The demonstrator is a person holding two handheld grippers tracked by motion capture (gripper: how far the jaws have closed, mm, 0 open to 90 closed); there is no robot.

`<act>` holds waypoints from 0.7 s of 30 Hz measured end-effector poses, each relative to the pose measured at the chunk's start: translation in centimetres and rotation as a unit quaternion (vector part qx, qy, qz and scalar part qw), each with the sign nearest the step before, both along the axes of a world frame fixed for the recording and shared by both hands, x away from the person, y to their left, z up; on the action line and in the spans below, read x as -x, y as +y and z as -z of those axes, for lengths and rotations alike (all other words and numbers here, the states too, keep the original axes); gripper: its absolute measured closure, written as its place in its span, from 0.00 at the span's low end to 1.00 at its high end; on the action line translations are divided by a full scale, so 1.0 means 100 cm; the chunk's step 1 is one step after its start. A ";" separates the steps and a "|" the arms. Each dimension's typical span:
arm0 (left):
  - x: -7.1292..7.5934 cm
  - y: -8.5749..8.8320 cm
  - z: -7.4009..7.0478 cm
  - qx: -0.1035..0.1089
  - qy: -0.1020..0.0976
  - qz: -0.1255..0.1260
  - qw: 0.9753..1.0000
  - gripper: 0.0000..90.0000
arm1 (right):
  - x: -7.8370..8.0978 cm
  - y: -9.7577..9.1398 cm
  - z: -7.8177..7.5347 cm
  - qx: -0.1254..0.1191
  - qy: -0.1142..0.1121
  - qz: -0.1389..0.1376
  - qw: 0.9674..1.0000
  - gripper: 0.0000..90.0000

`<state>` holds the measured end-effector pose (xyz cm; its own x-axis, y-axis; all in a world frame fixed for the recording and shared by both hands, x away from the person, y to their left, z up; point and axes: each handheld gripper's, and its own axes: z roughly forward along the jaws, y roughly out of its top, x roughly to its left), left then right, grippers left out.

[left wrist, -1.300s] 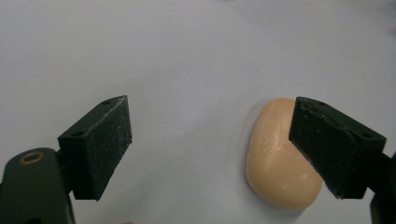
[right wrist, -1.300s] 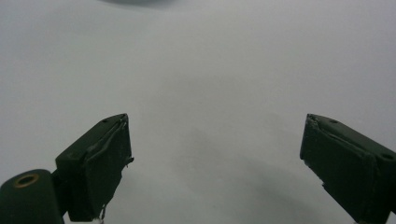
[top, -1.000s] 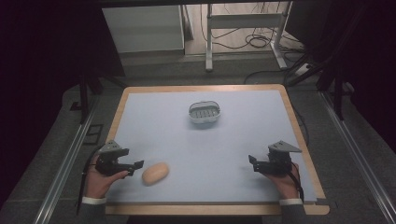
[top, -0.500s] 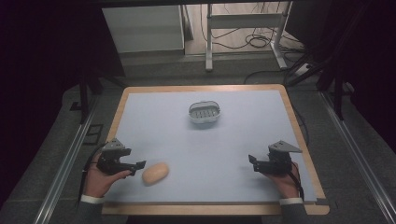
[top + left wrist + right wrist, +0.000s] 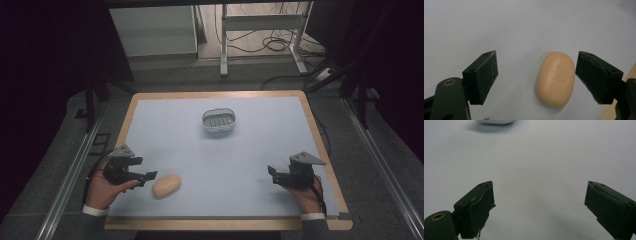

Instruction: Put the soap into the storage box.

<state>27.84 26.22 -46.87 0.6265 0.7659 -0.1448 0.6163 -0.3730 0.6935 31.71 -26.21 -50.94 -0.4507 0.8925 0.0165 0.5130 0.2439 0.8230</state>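
Note:
A tan oval soap bar (image 5: 166,186) lies on the pale blue mat near the front left. My left gripper (image 5: 149,176) is open just left of it, jaws pointing at the bar. In the left gripper view the soap (image 5: 556,79) sits between the spread jaws, closer to the right one, untouched; the left gripper (image 5: 536,77) is wide open. A white slotted soap dish (image 5: 218,120) stands at the table's far middle. My right gripper (image 5: 271,173) rests open at the front right over bare mat, and the right gripper (image 5: 539,206) holds nothing.
The mat (image 5: 215,165) covers a wood-edged table (image 5: 320,145). The dish's lower edge (image 5: 494,122) shows at the top of the right gripper view. Beyond the table are a white cabinet (image 5: 152,30), table legs and floor cables (image 5: 275,45).
My left gripper has crept slightly right toward the soap. The right gripper and the dish have stayed put.

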 end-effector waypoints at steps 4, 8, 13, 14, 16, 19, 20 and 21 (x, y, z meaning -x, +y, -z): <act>-0.001 -0.005 -0.004 -0.006 0.010 0.006 1.000 0.21 | 0.003 -0.001 0.000 0.001 0.001 0.000 1.000 0.10; -0.004 -0.011 -0.005 -0.020 0.014 0.013 1.000 0.21 | 0.004 -0.001 0.000 0.003 0.000 0.000 1.000 0.09; -0.006 -0.024 -0.003 -0.038 0.026 0.028 0.999 0.19 | 0.005 -0.002 0.000 0.007 0.002 0.000 1.000 0.10; -0.007 -0.026 -0.003 -0.043 0.028 0.030 0.998 0.19 | 0.005 -0.002 0.000 0.007 0.002 0.000 1.000 0.10; -0.008 -0.031 -0.001 -0.051 0.034 0.036 0.997 0.18 | 0.004 -0.001 0.000 0.007 0.002 -0.001 1.000 0.09; -0.008 -0.035 0.001 -0.059 0.036 0.040 0.997 0.17 | 0.003 0.000 0.001 0.009 0.001 -0.002 1.000 0.10; -0.008 -0.038 0.003 -0.066 0.037 0.045 0.996 0.17 | 0.002 0.001 0.002 0.011 0.003 -0.003 1.000 0.10; -0.008 -0.040 0.005 -0.071 0.041 0.047 0.996 0.17 | 0.002 0.001 0.002 0.012 0.003 -0.003 1.000 0.10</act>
<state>28.68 22.17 -47.37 0.6876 0.7202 -0.0921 0.6256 -0.5232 0.5787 31.51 -26.10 -51.18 -0.4564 0.8898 -0.0022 0.5169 0.2671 0.8133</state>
